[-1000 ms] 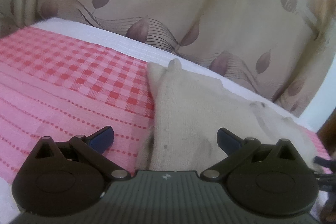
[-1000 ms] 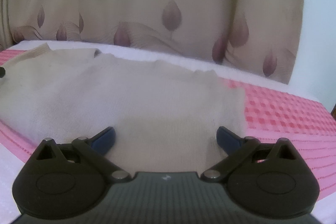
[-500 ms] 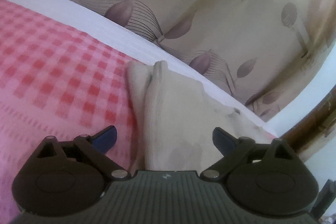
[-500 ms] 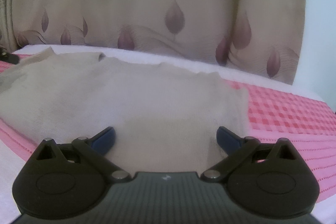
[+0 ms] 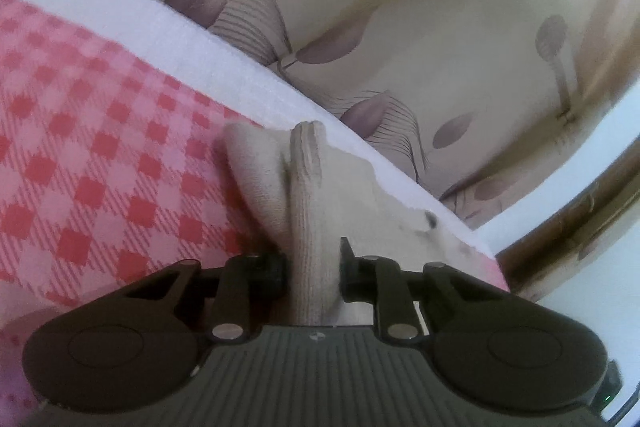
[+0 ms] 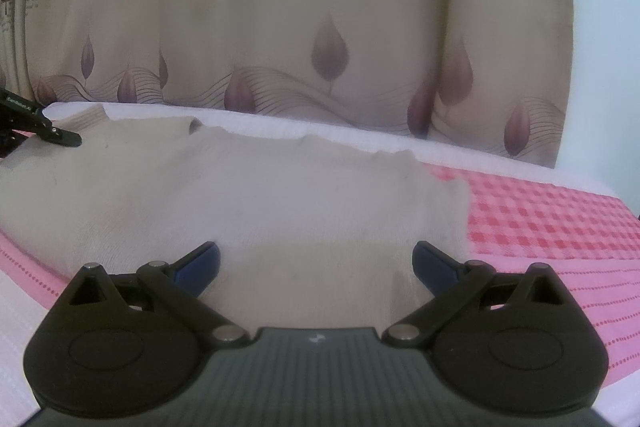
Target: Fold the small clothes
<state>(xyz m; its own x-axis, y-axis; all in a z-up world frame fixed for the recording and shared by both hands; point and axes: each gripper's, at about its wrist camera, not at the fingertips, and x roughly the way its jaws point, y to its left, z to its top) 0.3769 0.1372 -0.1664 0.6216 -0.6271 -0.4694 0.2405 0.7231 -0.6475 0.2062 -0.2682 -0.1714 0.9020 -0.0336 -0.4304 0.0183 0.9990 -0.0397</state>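
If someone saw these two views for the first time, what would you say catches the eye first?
Most striking is the ridge of beige garment bunched between the closing jaws of the left hand-held gripper, low in the middle of the left wrist view. Next is the red-and-pink checked cloth under the garment. In the right wrist view the right hand-held gripper stands open over the flat garment, with the leaf-patterned curtain behind.
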